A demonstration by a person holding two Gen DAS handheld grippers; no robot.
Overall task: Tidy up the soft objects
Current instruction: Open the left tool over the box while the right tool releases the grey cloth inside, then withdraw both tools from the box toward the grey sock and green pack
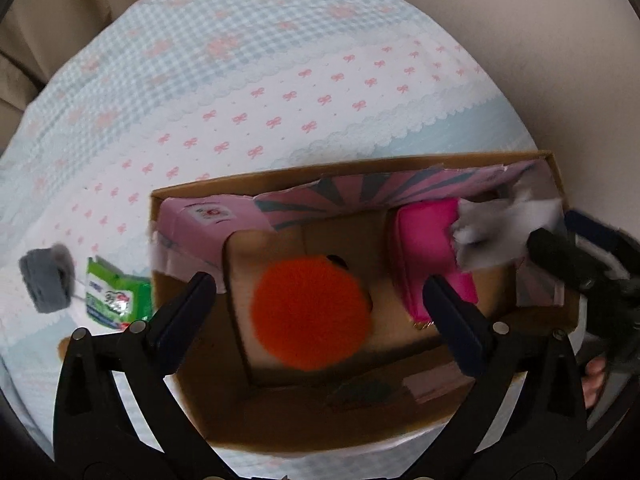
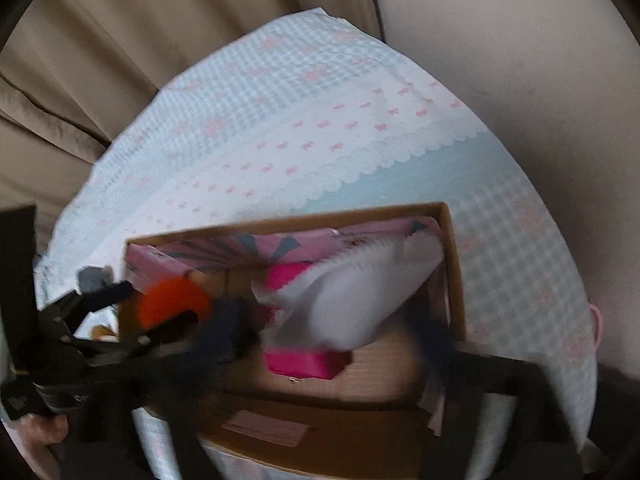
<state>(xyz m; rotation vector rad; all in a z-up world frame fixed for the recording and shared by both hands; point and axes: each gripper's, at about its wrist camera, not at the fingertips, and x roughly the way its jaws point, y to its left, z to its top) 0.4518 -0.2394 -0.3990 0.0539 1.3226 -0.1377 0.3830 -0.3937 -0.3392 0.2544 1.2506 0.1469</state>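
Soft white cloth (image 2: 352,300) pinched in my right gripper (image 2: 340,328) above the cardboard box (image 2: 454,280)
Left gripper (image 1: 320,300) gapes empty over the box; box sits on bow-print bedspread (image 1: 280,80), beige curtain (image 2: 160,40) beyond

So that's one brown cardboard box (image 1: 558,184), one fluffy orange pompom (image 1: 310,314), one hot-pink pouch (image 1: 430,248), one white cloth (image 1: 496,236), one green wipes pack (image 1: 116,296), one grey rolled sock (image 1: 46,282).

My left camera looks steeply down over my fingers (image 1: 200,292) into the box (image 1: 352,166), close above it. My right camera looks down from the box's near right, equally close. Both share the box and the bed (image 1: 240,80).
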